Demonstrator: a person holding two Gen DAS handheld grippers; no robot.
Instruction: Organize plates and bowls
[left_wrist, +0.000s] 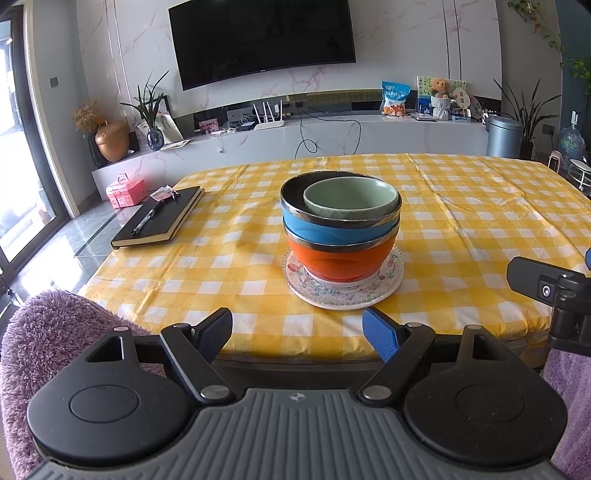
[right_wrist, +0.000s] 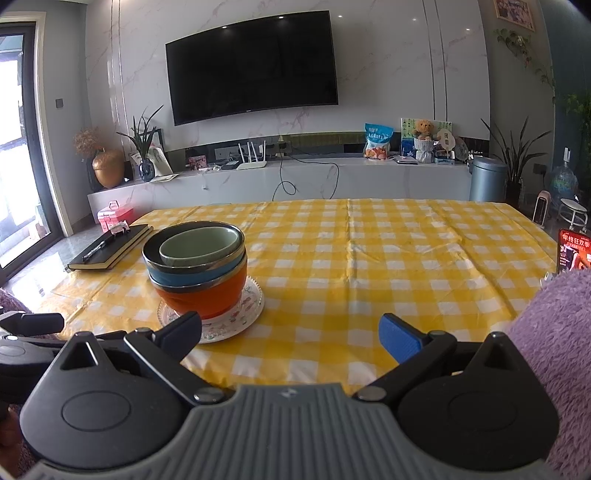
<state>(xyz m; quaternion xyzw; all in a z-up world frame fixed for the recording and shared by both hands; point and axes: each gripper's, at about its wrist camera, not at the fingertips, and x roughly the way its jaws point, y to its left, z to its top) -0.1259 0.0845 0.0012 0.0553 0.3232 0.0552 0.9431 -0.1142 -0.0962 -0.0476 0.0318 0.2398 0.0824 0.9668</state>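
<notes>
Both grippers, left (left_wrist: 297, 334) and right (right_wrist: 291, 332), spread and empty; bowls (left_wrist: 340, 229) nested on plate (left_wrist: 343, 291) dead ahead of left, ahead-left of right; likely slick, breakable, best pinched at rims.

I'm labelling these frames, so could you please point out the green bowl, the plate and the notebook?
green bowl (left_wrist: 349, 195): left wrist view, inner wall.
plate (left_wrist: 392, 282): left wrist view, bare right rim.
notebook (right_wrist: 122, 240): right wrist view, black cover.

The left tool (left_wrist: 297, 334) and the right tool (right_wrist: 291, 332) both point toward 12 o'clock, fingers spread wide and empty, with purple fleece sleeves (left_wrist: 48, 332) behind them.
</notes>
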